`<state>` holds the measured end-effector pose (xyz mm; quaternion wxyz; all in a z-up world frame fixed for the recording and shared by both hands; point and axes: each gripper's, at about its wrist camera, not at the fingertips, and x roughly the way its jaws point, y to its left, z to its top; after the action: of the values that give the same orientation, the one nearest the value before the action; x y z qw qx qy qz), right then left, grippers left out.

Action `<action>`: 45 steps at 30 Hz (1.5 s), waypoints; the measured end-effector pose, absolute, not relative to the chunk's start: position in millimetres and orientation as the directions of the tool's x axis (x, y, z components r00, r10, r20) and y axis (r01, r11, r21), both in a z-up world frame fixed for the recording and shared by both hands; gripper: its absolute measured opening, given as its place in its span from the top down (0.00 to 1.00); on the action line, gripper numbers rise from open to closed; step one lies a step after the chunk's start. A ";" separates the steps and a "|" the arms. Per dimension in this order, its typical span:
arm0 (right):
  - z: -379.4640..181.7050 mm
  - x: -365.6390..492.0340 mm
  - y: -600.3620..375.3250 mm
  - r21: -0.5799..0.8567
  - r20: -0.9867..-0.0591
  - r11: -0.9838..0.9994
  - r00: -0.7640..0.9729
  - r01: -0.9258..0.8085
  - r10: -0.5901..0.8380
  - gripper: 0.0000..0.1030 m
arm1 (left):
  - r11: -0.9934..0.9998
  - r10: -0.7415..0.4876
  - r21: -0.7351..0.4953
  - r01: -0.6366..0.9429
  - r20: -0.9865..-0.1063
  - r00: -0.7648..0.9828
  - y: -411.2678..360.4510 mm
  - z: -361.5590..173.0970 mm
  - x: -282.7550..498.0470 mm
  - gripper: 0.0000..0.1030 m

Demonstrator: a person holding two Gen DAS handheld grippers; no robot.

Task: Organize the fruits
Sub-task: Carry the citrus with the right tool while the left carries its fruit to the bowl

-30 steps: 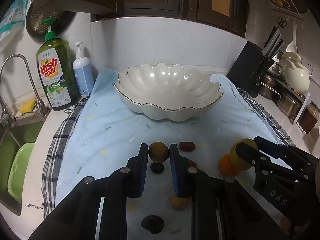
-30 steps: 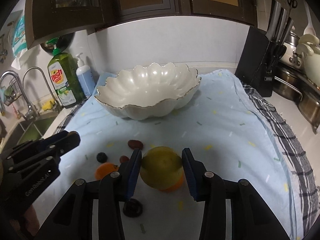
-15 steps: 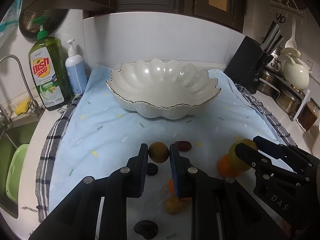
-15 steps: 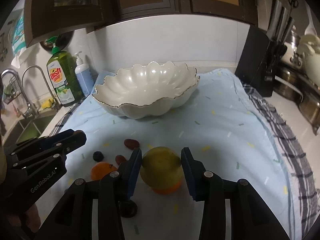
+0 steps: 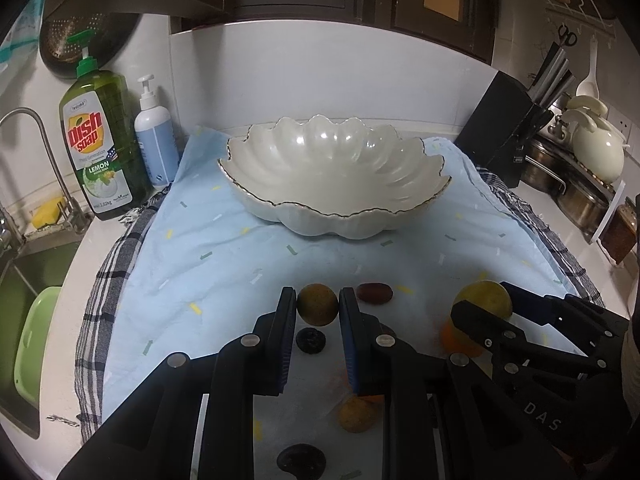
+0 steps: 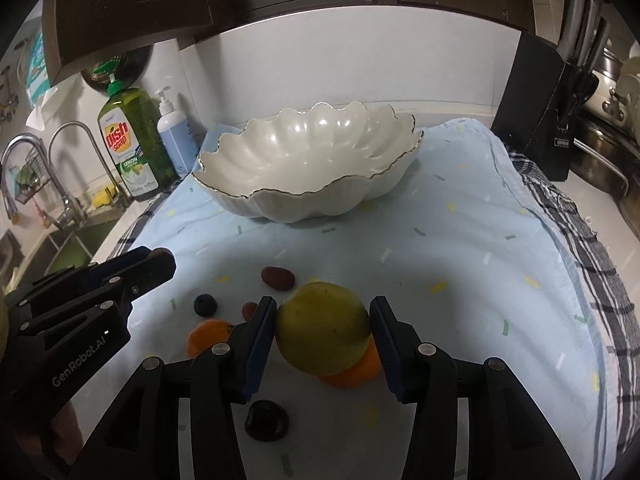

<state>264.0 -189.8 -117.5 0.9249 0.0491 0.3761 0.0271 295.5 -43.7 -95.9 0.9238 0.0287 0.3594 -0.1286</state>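
Note:
A white scalloped bowl (image 5: 340,224) (image 6: 312,204) stands at the back of the blue cloth. My left gripper (image 5: 318,311) is shut on a small round brown-yellow fruit (image 5: 317,300), held above a dark berry (image 5: 310,340). My right gripper (image 6: 323,314) has a large yellow fruit (image 6: 320,330) between its pads, which touch both its sides while the jaws are opening. An orange (image 6: 354,372) shows just beneath it. On the cloth lie a red date (image 6: 278,277), another orange (image 6: 208,338), a dark prune (image 6: 266,420) and a small yellow fruit (image 5: 357,414).
Green dish soap (image 5: 100,152) and a white pump bottle (image 5: 156,140) stand at the back left beside the sink (image 5: 24,280) and tap. A black knife block (image 5: 508,140) and metal pots (image 5: 580,200) sit on the right. A checked towel lies under the cloth.
My right gripper's jaws have widened a little around the yellow fruit. The left gripper keeps its hold on the small fruit and has barely shifted.

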 end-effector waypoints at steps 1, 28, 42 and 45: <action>-116.4 263.4 -190.2 0.111 -0.693 0.994 0.716 -0.012 0.086 0.53 | 0.965 -0.219 -0.040 0.260 -0.672 0.708 -43.9 -95.3 295.5 0.78; -31.2 301.5 -196.4 0.055 -0.533 0.997 0.843 -0.051 0.072 0.53 | 0.955 -0.270 -0.039 0.296 -0.534 0.801 -50.8 -18.4 328.4 0.78; -26.5 391.8 -200.7 0.018 -0.540 0.996 0.837 -0.092 0.087 0.53 | 0.955 -0.262 -0.033 0.294 -0.552 0.792 -61.5 -19.1 416.4 0.78; -34.4 416.5 -203.3 0.014 -0.564 0.995 0.821 -0.097 0.088 0.53 | 0.955 -0.262 -0.041 0.294 -0.579 0.772 -64.5 -27.5 439.6 0.78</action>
<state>416.5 -203.3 -34.4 0.9542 -0.0077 0.2951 0.0486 439.6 -64.5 -27.5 0.9410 0.0258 0.3035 -0.1477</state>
